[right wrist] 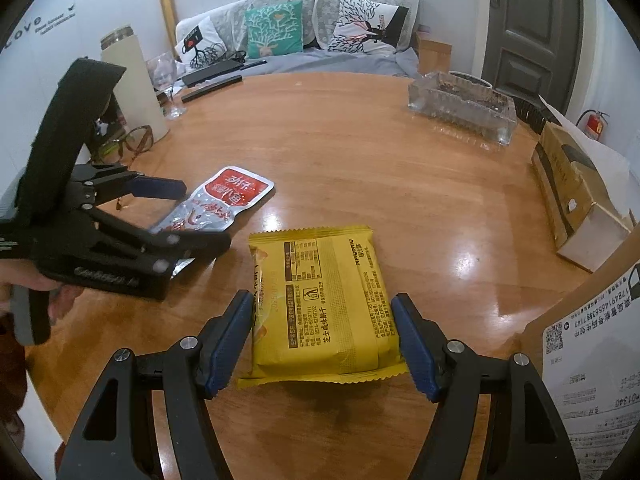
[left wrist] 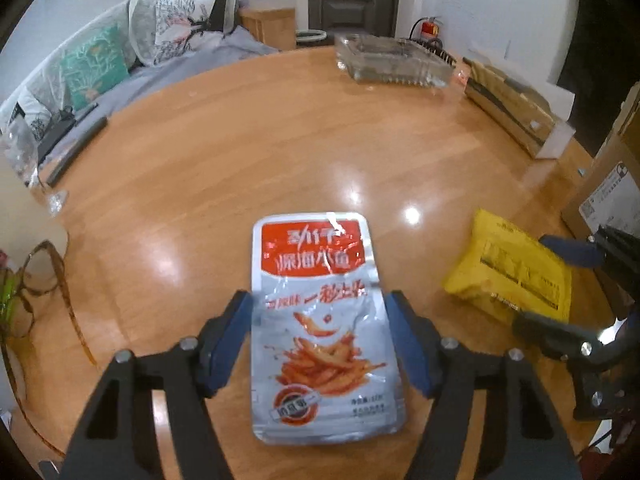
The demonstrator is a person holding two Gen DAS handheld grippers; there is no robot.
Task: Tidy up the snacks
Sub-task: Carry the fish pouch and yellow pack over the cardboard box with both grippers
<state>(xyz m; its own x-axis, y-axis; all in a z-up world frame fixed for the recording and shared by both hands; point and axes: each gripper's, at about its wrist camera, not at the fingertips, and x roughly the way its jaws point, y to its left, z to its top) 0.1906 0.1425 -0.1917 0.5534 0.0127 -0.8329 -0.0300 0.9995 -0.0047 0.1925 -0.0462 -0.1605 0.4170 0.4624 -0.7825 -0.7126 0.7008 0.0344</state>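
Observation:
A silver and red fish snack pouch (left wrist: pixel 320 320) lies between the fingers of my left gripper (left wrist: pixel 320 308), whose blue pads press its two side edges. A yellow biscuit pack (right wrist: pixel 320 308) lies between the fingers of my right gripper (right wrist: pixel 322 312), and the pads touch its sides. Both packs rest on or just above the wooden table (left wrist: pixel 260 152). The yellow pack (left wrist: pixel 512 264) and the right gripper (left wrist: pixel 560 280) show at the right of the left wrist view. The pouch (right wrist: pixel 224 200) and the left gripper (right wrist: pixel 196 216) show at the left of the right wrist view.
A clear glass tray (right wrist: pixel 460 108) stands at the table's far side. Cardboard boxes (right wrist: pixel 568 184) line the right edge, one large box (right wrist: pixel 592 360) close by. A cream flask (right wrist: pixel 128 80), a wine glass (right wrist: pixel 168 84) and spectacles (right wrist: pixel 132 144) stand at the left. A sofa (right wrist: pixel 304 36) is behind.

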